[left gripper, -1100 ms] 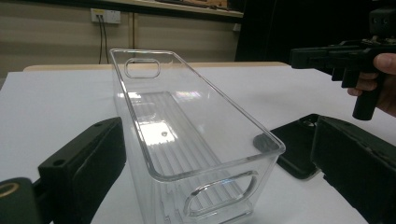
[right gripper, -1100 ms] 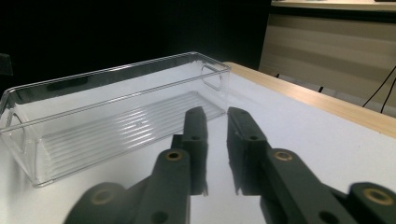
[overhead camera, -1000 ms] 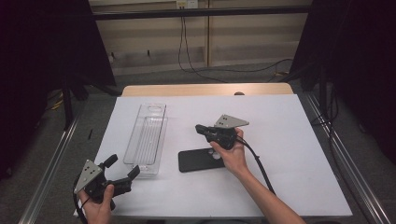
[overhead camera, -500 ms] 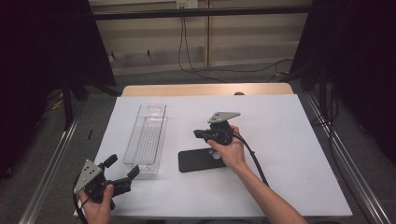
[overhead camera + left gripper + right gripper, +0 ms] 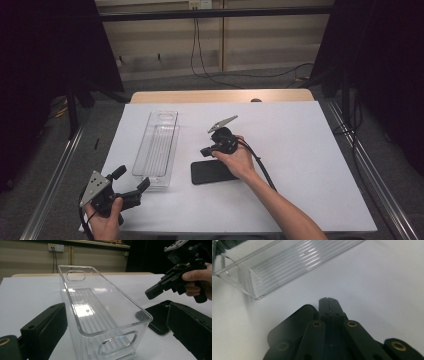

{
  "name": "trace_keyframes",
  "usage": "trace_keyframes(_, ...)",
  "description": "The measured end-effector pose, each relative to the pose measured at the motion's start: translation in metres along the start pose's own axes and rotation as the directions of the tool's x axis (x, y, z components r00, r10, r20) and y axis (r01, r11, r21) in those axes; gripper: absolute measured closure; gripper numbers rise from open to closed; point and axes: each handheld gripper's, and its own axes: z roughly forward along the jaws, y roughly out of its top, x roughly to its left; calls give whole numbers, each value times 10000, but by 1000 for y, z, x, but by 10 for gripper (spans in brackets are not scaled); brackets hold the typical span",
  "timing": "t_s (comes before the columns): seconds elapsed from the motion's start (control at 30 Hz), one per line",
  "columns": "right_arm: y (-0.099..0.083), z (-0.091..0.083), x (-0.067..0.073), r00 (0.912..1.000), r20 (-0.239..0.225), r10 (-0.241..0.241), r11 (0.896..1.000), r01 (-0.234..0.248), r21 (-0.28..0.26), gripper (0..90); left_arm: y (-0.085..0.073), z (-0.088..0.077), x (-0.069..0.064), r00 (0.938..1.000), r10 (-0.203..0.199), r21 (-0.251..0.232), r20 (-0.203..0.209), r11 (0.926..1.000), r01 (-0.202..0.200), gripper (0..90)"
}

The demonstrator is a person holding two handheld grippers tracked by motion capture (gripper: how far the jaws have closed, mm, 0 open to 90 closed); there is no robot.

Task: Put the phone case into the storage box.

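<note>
— On the white bench (image 5: 310,165): black phone (image 5: 212,172) flat near the middle, just right of the clear bin (image 5: 159,148).
— Right claw (image 5: 206,150)?
— Hovering above the phone's upper edge, tips aimed left toward the bin. Jaws pressed together, nothing between them; in the right gripper view, shut tips over bare white surface, phone's dark corner just beneath on the left.
— Touching the phone?
— Cannot tell; very close over it.
— Left claw (image 5: 131,183)?
— Near the front left corner of the bench, held low in the left hand (image 5: 105,222). Jaws spread wide, empty, pointing at the bin's near end.
— Bin itself?
— Long, transparent, ribbed floor, cut-out handle at each end, lengthwise away from the person. Empty. From the left gripper view, framed between the two open jaws, phone lying just beside its right wall.
— Anything else?
— Cable (image 5: 260,165) trailing from the right claw along the forearm.
</note>
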Motion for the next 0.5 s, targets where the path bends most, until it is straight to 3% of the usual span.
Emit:
trace_keyframes(0.27, 12, 24, 4, 9991, 403, -116, 9962, 81, 864, 900, 0, -1, 0, 10000, -7, -49, -15, 10000, 7, 33)
trace_keyframes(0.5, 12, 45, 5, 9976, 686, -72, 9910, -21, 1337, 900, 0, -1, 1, 10000, 57, -22, -9, 10000, -57, 33)
